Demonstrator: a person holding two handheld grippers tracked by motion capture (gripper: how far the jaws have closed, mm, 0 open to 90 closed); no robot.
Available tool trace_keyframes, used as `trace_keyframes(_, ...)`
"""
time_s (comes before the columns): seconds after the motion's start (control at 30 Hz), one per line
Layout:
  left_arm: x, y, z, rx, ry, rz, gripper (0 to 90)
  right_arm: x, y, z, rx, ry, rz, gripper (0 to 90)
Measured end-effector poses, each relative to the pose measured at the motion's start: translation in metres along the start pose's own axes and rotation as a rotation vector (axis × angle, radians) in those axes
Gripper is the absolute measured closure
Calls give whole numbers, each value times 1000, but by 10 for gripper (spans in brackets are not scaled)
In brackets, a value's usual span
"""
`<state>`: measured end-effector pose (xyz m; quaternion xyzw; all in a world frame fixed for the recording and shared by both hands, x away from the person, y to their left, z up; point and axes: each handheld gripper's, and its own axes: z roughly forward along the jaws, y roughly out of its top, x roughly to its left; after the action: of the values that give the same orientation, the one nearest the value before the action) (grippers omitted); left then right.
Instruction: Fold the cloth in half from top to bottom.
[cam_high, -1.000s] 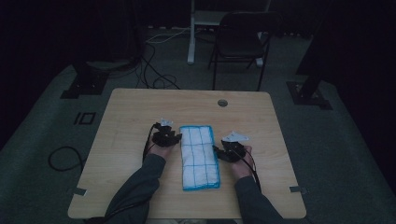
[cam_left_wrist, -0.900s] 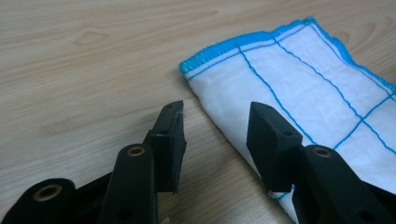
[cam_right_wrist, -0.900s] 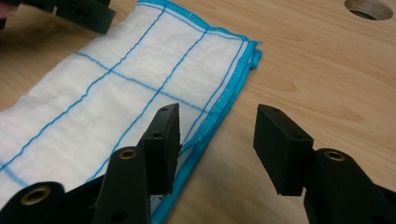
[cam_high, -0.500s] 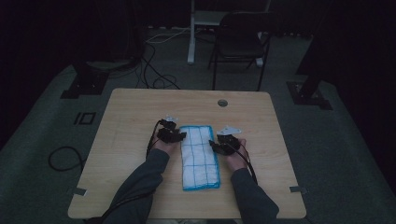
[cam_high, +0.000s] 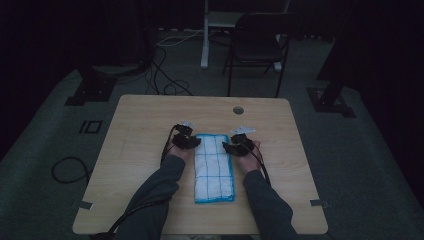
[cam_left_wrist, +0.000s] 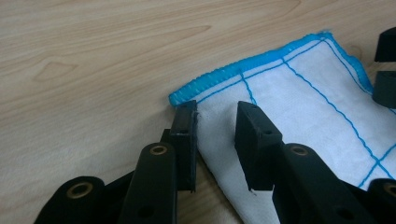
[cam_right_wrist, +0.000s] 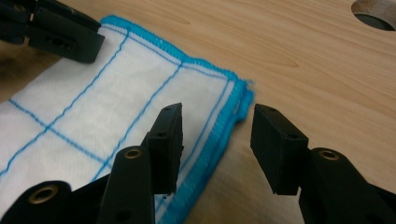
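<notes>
While the cloth (cam_high: 214, 167) lies flat on the bench (cam_high: 135, 130), left gripper (cam_left_wrist: 215, 126) and right gripper (cam_right_wrist: 215, 135) straddle its far corners, jaws apart.

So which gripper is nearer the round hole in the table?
Right. The right gripper is at the cloth's far right corner, below the hole; the left gripper is across the cloth.
</notes>
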<state>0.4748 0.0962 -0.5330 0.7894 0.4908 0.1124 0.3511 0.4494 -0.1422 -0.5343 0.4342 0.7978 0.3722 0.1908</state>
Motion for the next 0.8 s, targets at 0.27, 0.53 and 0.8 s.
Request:
trace_keyframes(0.27,-5,3,6,-15,-7,3,636,-8,5,16,38,-5,63,518)
trace_keyframes(0.53,-10,4,7,-7,-11,35,606,-9,9,19,52,-6,71,533)
trace_keyframes(0.8,-18,5,7,23,14,72,755,-7,9,19,59,45,60,722)
